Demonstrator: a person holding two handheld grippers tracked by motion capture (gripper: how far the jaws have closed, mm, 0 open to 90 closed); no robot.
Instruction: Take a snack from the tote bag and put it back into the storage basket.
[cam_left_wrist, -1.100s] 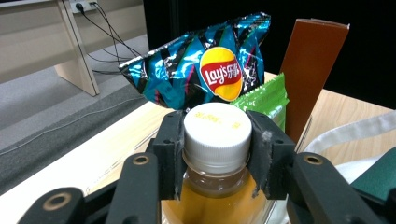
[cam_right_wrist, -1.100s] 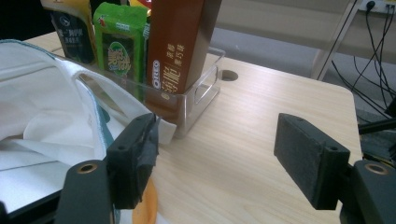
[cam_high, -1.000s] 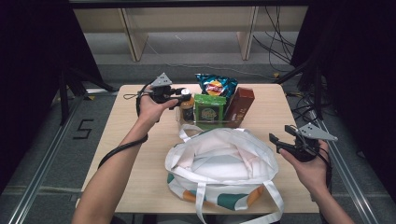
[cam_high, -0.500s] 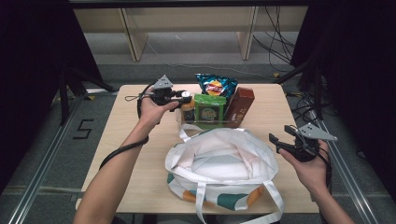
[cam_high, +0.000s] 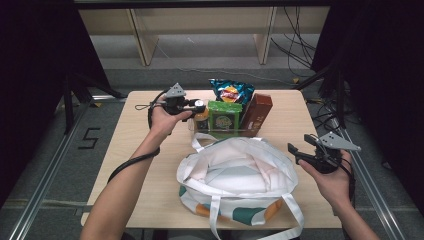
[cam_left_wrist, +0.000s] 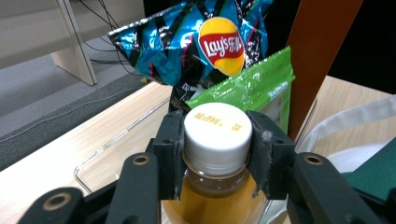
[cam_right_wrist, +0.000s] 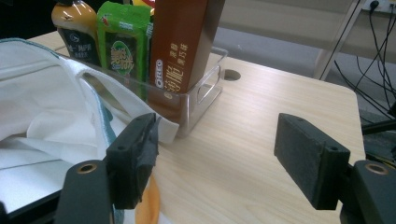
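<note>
Left gripper view: left tool (cam_left_wrist: 217, 154) clamped on the white cap of a bottle (cam_left_wrist: 215, 205), one pad on each side of the cap. Bottle full of orange-brown drink, standing upright in a clear tray (cam_right_wrist: 205, 91) on the counter (cam_high: 150, 107). Just behind the tool, a green packet (cam_left_wrist: 254, 88). Farther back, a blue bag of chips (cam_left_wrist: 205, 42). To the right of the packet, a tall brown box (cam_left_wrist: 322, 56).

High view: right tool (cam_high: 304, 154) wide open, nothing between its pads, held beside a white cloth bag (cam_high: 240, 175) and well apart from the bottle.
</note>
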